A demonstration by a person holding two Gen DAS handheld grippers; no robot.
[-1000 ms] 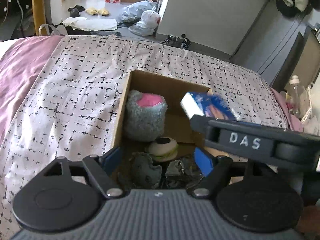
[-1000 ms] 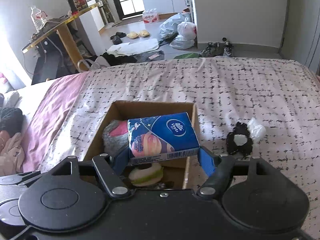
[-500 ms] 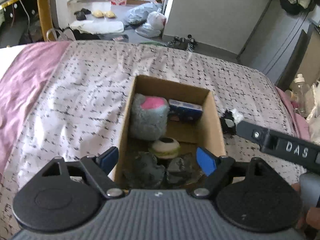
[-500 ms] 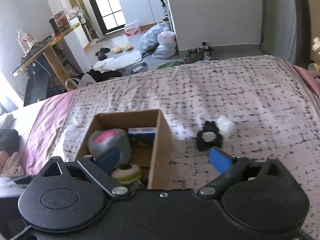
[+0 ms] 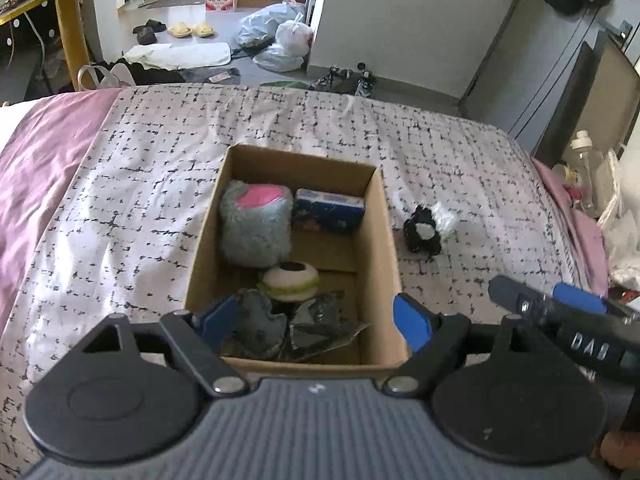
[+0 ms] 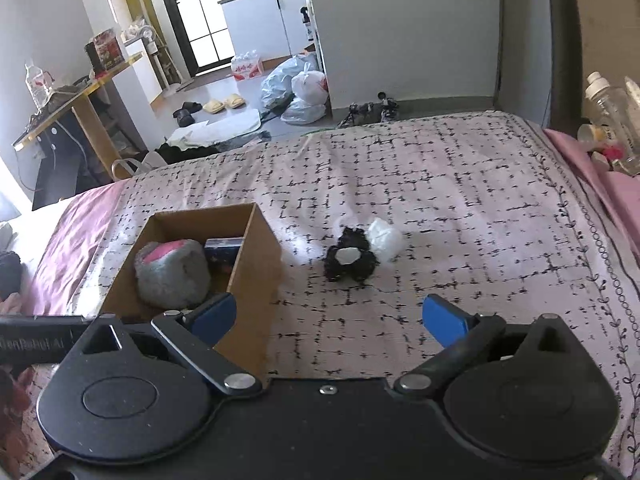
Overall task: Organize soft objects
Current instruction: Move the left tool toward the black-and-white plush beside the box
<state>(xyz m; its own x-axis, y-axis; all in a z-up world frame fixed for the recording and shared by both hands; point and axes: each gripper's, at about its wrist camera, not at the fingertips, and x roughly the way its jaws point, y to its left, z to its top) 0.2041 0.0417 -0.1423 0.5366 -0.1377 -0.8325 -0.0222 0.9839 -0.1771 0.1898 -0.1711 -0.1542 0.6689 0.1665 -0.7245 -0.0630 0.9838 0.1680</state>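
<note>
An open cardboard box (image 5: 386, 248) (image 6: 256, 264) sits on the bed. Inside lie a grey plush with a pink patch (image 5: 256, 224) (image 6: 172, 272), a blue tissue pack (image 5: 328, 210) (image 6: 222, 250), a white-and-green round toy (image 5: 290, 280) and dark grey soft pieces (image 5: 260, 326). A black-and-white fluffy toy (image 5: 424, 232) (image 6: 352, 260) lies on the bedspread right of the box. My left gripper (image 5: 316, 318) is open and empty over the box's near end. My right gripper (image 6: 328, 316) is open and empty, just short of the fluffy toy; it also shows in the left wrist view (image 5: 560, 312).
The patterned bedspread (image 6: 460, 200) spreads around the box, with a pink sheet (image 5: 36, 152) at the left. Bottles and clutter (image 6: 608, 120) stand beyond the bed's right edge. Bags and shoes (image 5: 280, 40) lie on the floor past the far edge.
My right gripper opened and let go of the blue tissue pack, which now lies in the box. The right gripper then swung right toward the fluffy toy. The left gripper drew back and rose slightly.
</note>
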